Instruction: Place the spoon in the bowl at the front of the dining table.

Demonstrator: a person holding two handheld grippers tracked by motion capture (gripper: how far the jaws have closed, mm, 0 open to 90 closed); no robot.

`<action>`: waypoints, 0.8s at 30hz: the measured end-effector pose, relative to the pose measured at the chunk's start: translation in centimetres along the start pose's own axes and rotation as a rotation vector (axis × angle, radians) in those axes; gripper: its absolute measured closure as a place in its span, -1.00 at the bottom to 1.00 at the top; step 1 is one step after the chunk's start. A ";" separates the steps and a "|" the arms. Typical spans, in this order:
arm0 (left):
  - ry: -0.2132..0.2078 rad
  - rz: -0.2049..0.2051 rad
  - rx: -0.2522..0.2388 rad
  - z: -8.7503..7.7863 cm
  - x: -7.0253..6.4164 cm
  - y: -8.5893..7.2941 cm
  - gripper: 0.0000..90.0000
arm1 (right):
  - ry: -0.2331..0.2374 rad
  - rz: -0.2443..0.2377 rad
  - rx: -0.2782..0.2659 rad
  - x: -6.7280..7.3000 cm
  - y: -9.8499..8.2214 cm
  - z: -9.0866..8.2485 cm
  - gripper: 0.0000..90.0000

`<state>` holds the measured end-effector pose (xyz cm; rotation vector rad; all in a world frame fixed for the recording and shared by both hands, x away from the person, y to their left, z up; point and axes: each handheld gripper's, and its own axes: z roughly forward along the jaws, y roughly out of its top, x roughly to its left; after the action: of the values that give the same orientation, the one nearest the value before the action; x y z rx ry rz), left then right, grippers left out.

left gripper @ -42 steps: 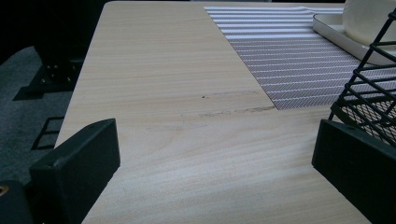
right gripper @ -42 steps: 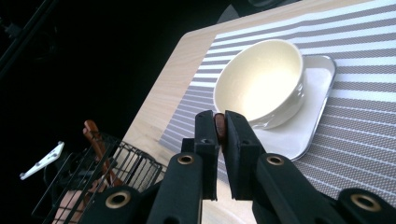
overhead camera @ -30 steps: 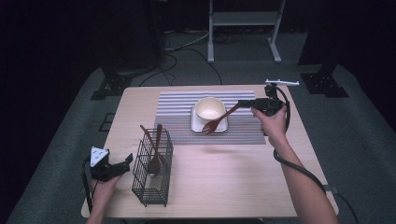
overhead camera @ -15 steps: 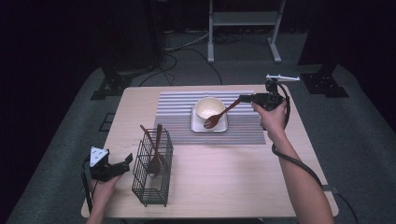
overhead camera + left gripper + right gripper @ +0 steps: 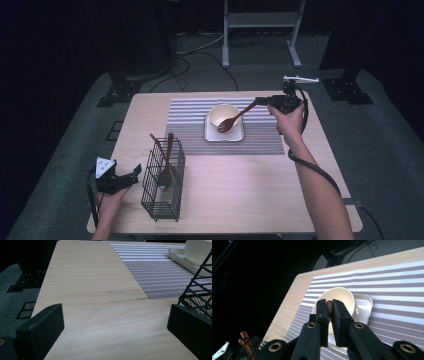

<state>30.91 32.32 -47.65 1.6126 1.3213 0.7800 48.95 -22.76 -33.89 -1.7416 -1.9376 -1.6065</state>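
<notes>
One brown wooden fork (image 5: pixel 234 119) clamped in right tool (image 5: pixel 261 101) over one cream bowl (image 5: pixel 223 115); left tool (image 5: pixel 131 176) apart beside black wire basket (image 5: pixel 162 186) holding two wooden utensils (image 5: pixel 165 161).

The high view looks forward and down from above the near edge of the tabletop (image 5: pixel 240 190). The left gripper view skims low toward the striped placemat (image 5: pixel 155 272). The right gripper view looks down close over the placemat; all three share it.

Bowl (image 5: pixel 223 117) on tray (image 5: pixel 224 134) on mat (image 5: pixel 190 120), basket (image 5: pixel 162 180) front-left
</notes>
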 end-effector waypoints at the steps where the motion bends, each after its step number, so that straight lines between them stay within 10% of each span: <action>1: 0.001 0.002 -0.001 0.0 0.0 0.0 -1.00 | 0.000 0.001 -0.003 0.0 0.1 0.1 0.86; 24: -0.002 -0.004 -0.005 -0.1 0.1 0.0 -1.00 | -0.066 0.044 -0.031 -0.9 1.3 2.2 0.86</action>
<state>30.79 32.43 -47.65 1.6065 1.3198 0.7789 51.49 -22.07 -34.70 -1.8578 -1.8986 -1.5928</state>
